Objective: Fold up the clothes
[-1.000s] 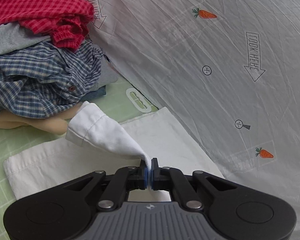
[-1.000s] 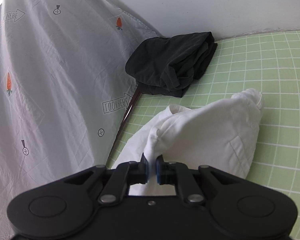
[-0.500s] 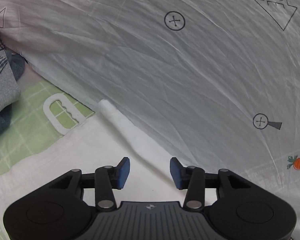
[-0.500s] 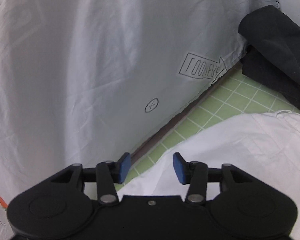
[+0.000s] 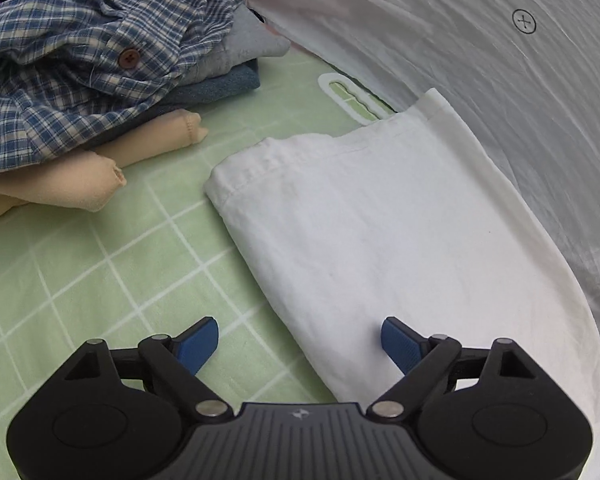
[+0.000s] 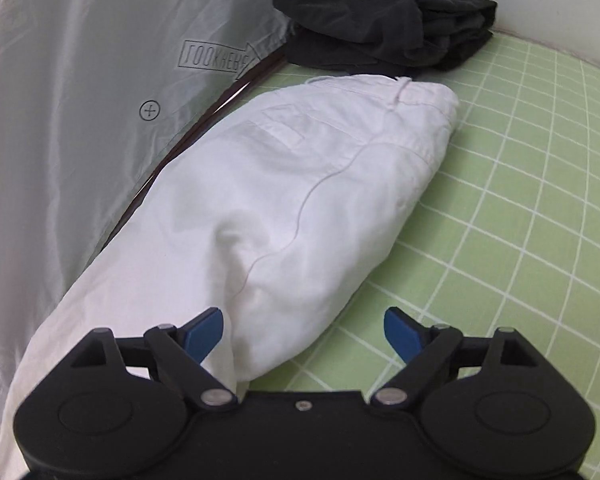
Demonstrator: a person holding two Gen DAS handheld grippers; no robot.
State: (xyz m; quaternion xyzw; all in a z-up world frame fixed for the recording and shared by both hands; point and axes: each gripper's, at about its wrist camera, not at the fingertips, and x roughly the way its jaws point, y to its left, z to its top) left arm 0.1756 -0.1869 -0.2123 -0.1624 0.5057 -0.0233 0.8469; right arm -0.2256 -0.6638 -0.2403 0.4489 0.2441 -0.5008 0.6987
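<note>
Left wrist view: the left gripper (image 5: 300, 338) has its blue fingers (image 5: 198, 344) spread wide and holds nothing. One finger is over the green checked mat (image 5: 100, 264), the other over the white trousers (image 5: 380, 232), which lie flat along the mat's far edge against a grey printed sheet (image 5: 480, 48). Their hems point toward a pile of clothes (image 5: 80, 60) at the mat's left end, topped by a blue plaid shirt, with a beige garment (image 5: 60, 184) sticking out beneath.

Right wrist view: the right gripper (image 6: 304, 334) is likewise spread wide and empty, straddling the near edge of the white trousers (image 6: 300, 184). The waistband end lies just short of a folded black garment (image 6: 384, 40) at the mat's (image 6: 520, 200) far corner.
</note>
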